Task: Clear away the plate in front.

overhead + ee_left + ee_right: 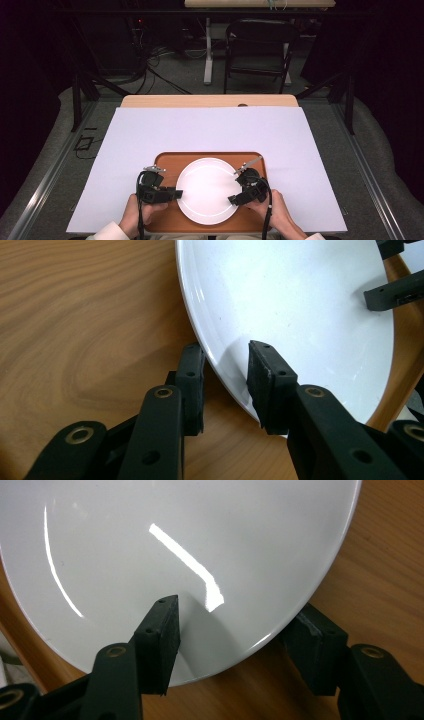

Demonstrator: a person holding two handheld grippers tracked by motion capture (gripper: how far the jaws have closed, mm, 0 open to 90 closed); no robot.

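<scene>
Two grippers sit at opposite sides of one white plate (207, 190), and that plate lies in the middle of a brown wooden tray (167, 162) at the near edge of the table, on a white sheet (200, 130) that covers most of the tabletop. From the high view I see my left gripper (176, 193) at the plate's left rim and my right gripper (234, 199) at its right rim, each held by a hand coming in from the near side, with a pale sleeve (107, 232) showing at the near left. That view is too coarse for me to judge the jaws.

The left gripper view settles it for that side: the left gripper (226, 385) has its jaws apart, straddling the plate (300, 305) rim, one jaw outside over the tray (75, 315) wood and touching or nearly touching the edge, the other over the plate's inner surface with a clear gap. It is not clamped. Far across the plate, at the upper right of this view, I also catch the dark tips of the other gripper.

The right gripper view gives the same story: the right gripper (240, 640) is spread wide across the rim, one jaw above the glossy plate (175, 540) face, the other outside and lower, beside the tray (395, 570). Bright light streaks on the plate appear here.

Beyond the table, the high view shows a dark folding chair (260, 47) on the floor.
</scene>
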